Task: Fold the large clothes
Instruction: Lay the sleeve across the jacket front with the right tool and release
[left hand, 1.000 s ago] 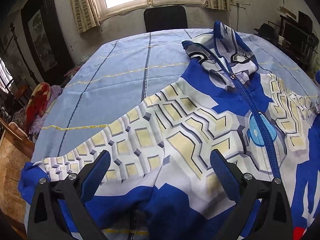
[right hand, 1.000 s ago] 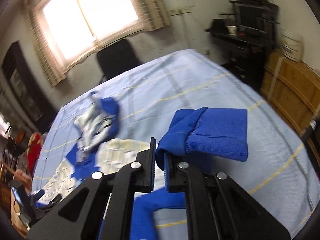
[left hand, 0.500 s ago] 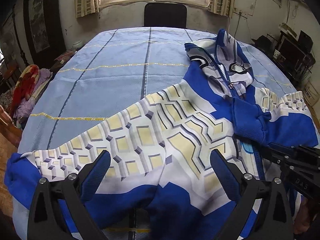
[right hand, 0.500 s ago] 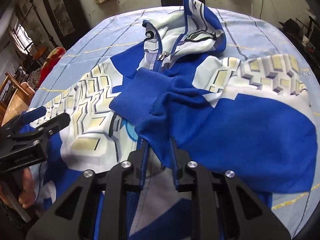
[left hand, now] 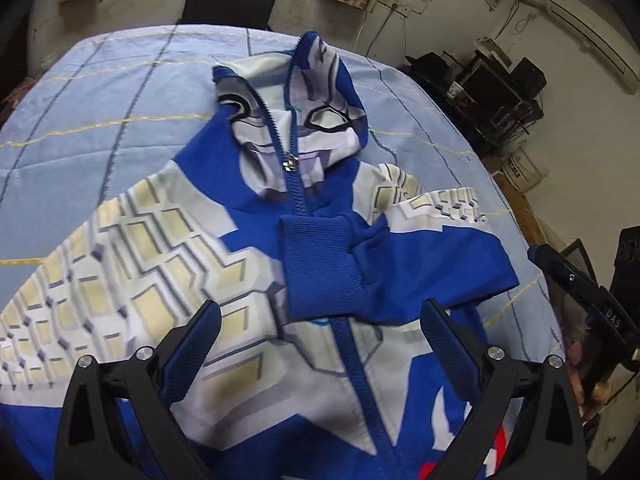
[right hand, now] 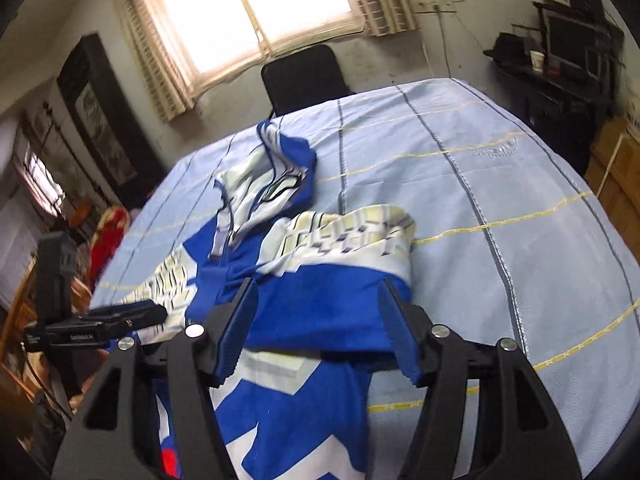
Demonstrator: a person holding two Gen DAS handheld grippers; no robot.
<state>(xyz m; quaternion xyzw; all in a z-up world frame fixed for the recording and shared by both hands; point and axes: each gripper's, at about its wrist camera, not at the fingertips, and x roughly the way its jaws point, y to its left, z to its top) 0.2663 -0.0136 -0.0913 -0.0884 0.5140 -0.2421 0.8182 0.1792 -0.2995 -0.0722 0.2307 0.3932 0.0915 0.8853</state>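
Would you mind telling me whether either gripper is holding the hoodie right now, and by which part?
Nothing is held. The left gripper and right gripper are both open above the hoodie, whose blue cuff lies free across the chest.

Blue-white hoodie [left hand: 320,264], cream tile print; pale-blue striped sheet [right hand: 500,184]

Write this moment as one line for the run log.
stage: one sleeve folded across | hoodie flat on bedsheet | cuff over zipper | left gripper open | right gripper open
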